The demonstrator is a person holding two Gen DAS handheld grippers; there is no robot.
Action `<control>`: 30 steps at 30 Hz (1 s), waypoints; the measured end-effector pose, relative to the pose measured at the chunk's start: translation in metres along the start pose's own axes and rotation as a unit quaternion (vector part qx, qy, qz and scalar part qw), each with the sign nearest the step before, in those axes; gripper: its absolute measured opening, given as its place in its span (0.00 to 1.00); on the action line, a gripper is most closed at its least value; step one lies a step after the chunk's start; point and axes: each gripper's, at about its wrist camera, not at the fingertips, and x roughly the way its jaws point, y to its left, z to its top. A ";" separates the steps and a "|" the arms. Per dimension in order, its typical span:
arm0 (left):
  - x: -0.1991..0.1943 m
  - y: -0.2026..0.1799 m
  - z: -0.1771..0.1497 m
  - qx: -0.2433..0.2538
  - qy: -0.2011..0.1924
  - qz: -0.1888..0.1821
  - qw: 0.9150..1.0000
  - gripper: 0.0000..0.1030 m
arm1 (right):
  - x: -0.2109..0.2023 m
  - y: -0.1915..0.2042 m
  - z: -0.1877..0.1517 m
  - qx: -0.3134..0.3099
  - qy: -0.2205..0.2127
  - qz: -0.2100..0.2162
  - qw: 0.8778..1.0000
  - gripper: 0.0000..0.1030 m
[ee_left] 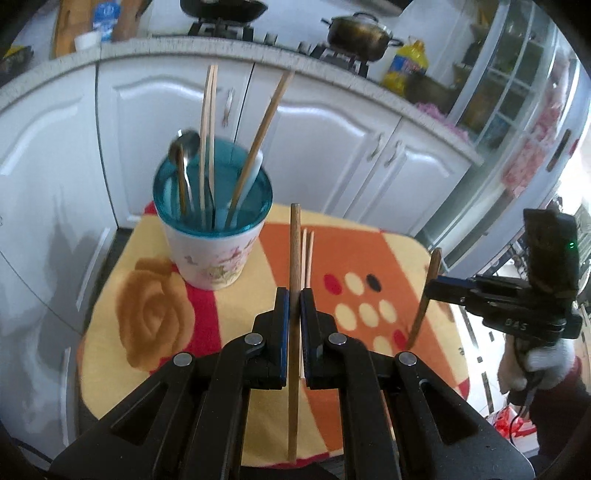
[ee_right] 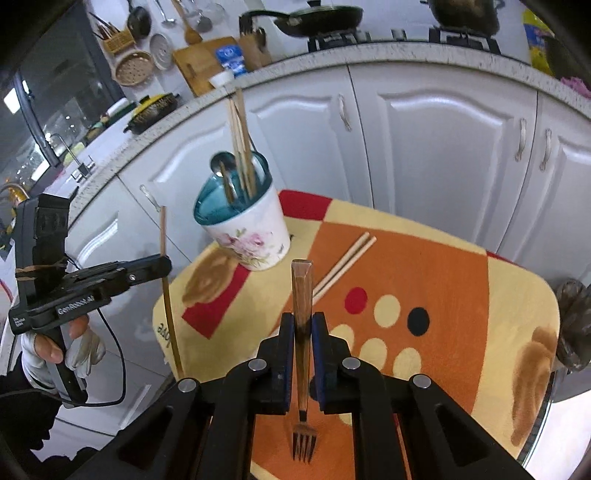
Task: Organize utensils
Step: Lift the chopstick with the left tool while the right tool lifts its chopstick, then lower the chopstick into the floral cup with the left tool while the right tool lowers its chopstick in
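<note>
A: Where are the utensils?
B: Most stand in the flowered cup [ee_left: 214, 236] with the teal inside: a metal spoon [ee_left: 183, 147] and several chopsticks [ee_left: 208, 122] lean out of its mouth. The cup sits at the far left corner of the surface [ee_left: 229, 332], on an orange, yellow and red blanket. A loose pair of pale chopsticks [ee_right: 345, 264] lies flat on the blanket, just beside the cup.

A: And the left hand-held gripper [ee_left: 294, 295]?
B: Its jaws are pinched nearly together on a single wooden chopstick [ee_left: 294, 258], held roughly upright, both ends sticking out past the pads. It is raised clear of the blanket.

A: The right one?
B: The right hand-held gripper [ee_right: 303, 321] is clamped just as tightly on a fork [ee_right: 303, 354] by its brown handle, tines pointing down, above the blanket without touching it.

A: Anything around them?
B: White cabinet doors [ee_right: 443, 147] behind the surface, and a worktop above with a pan [ee_right: 317, 16] and a pot [ee_left: 360, 35] on the stove. A gloved hand [ee_left: 546, 362] grips the right tool's handle.
</note>
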 end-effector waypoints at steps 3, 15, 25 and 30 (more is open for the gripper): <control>-0.014 -0.003 0.003 -0.001 -0.017 0.000 1.000 0.04 | -0.006 0.004 0.002 -0.005 -0.008 0.000 1.000 0.09; -0.058 -0.006 0.026 0.008 -0.077 0.014 0.997 0.04 | -0.034 0.029 0.022 -0.042 -0.049 0.005 0.998 0.09; -0.090 0.014 0.085 0.004 -0.153 0.050 0.987 0.04 | -0.052 0.067 0.087 -0.094 -0.097 0.023 0.991 0.09; -0.092 0.026 0.118 -0.003 -0.182 0.070 0.981 0.04 | -0.055 0.088 0.124 -0.115 -0.118 0.033 0.986 0.09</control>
